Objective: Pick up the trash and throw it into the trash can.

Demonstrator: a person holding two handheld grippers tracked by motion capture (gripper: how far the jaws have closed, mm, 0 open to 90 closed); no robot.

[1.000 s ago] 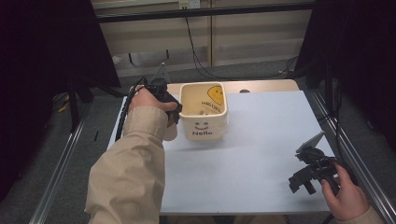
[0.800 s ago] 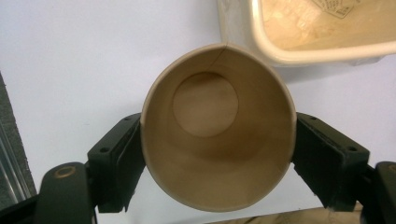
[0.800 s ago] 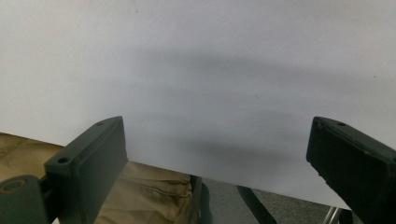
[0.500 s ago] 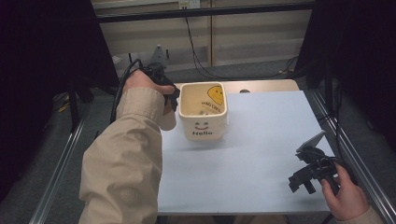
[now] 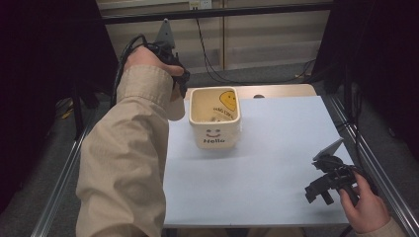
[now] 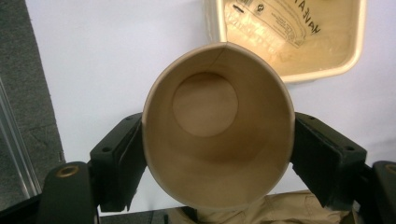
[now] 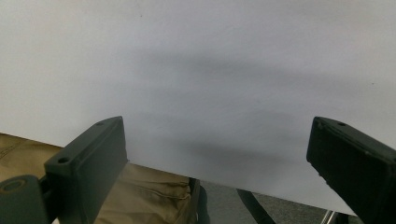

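In the left gripper view an empty tan paper cup (image 6: 217,140) sits between the two black jaws, mouth toward the camera and squeezed slightly oval. My left gripper (image 6: 219,161) is shut on it. From above, that gripper (image 5: 179,89) is raised above the table's far left corner, with the cup (image 5: 174,107) hanging below the hand, just left of a cream square bin (image 5: 215,136) marked "Hello" with a yellow smiley. The bin (image 6: 327,74) holds printed wrappers. My right gripper (image 5: 322,190) rests low at the table's near right, and its jaws (image 7: 219,154) stand open over bare white surface.
The white table sheet (image 5: 267,168) lies between metal rails (image 5: 368,148) on both sides. A strip of wooden tabletop (image 5: 281,90) runs behind the bin. Cables (image 5: 212,64) hang at the back wall. The tan sleeve (image 5: 123,163) covers the table's left edge.
The left hand has lifted the cup up from beside the bin. The right hand and gripper have stayed where they were.
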